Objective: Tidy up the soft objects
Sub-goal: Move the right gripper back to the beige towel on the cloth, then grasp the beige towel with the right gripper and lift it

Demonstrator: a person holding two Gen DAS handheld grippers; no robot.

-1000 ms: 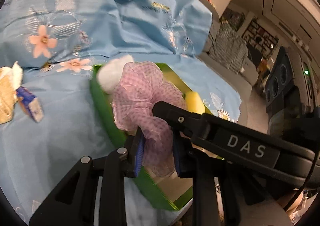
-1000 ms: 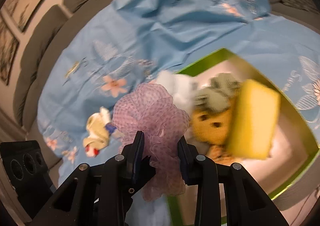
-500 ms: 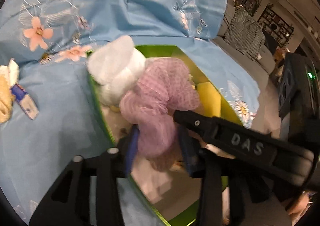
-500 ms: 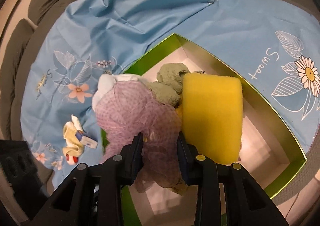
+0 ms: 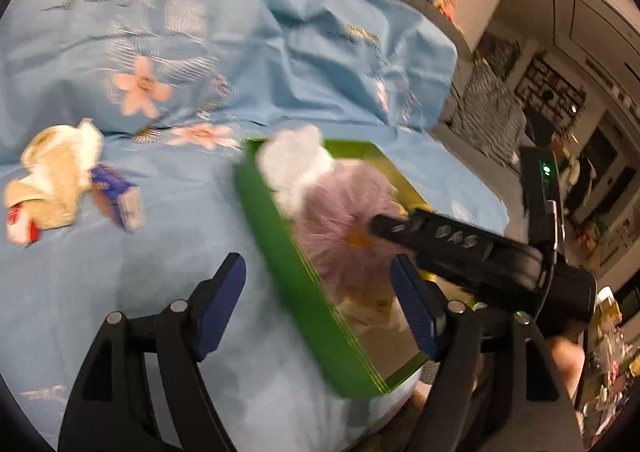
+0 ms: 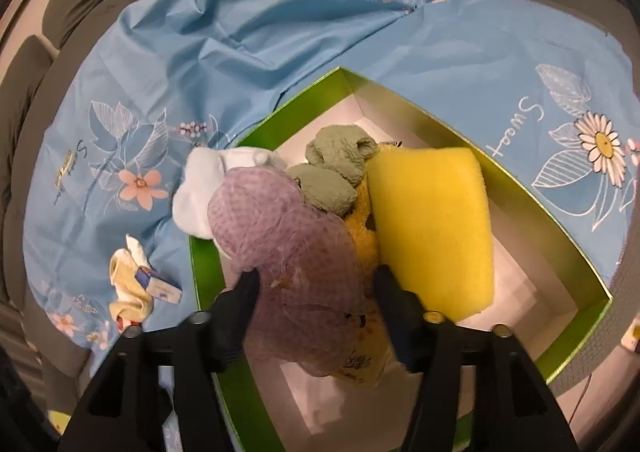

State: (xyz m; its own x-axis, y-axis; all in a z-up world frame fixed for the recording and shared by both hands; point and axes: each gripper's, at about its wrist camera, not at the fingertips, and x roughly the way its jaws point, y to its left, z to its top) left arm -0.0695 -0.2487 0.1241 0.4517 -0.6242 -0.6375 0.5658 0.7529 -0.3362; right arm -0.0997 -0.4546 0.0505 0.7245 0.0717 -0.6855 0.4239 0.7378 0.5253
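A green box point(image 6: 572, 348) with a white inside stands on a blue flowered sheet point(image 6: 280, 36). In it lie a purple mesh puff point(image 6: 292, 248), a white soft ball point(image 6: 200, 192), a grey-green cloth point(image 6: 336, 168), an orange plush point(image 6: 362, 236) and a yellow sponge point(image 6: 432, 228). My right gripper point(image 6: 316, 292) is open, its jaws either side of the puff. My left gripper point(image 5: 320, 300) is open, straddling the box's near wall point(image 5: 304, 284); the puff point(image 5: 352, 220) lies beyond it. The right gripper's black body point(image 5: 460, 248) reaches in over the box.
A beige-and-white soft toy point(image 5: 52, 180) and a small blue-and-white pack point(image 5: 116, 200) lie on the sheet left of the box; both show in the right wrist view, the toy point(image 6: 128, 284) and the pack point(image 6: 160, 284). Grey sofa cushions point(image 6: 44, 52) ring the sheet. Room clutter point(image 5: 560, 100) is at right.
Both grippers held the purple puff, carried it over the box and have now opened. The puff rests in the box. The left gripper has drawn back toward the box's left wall.
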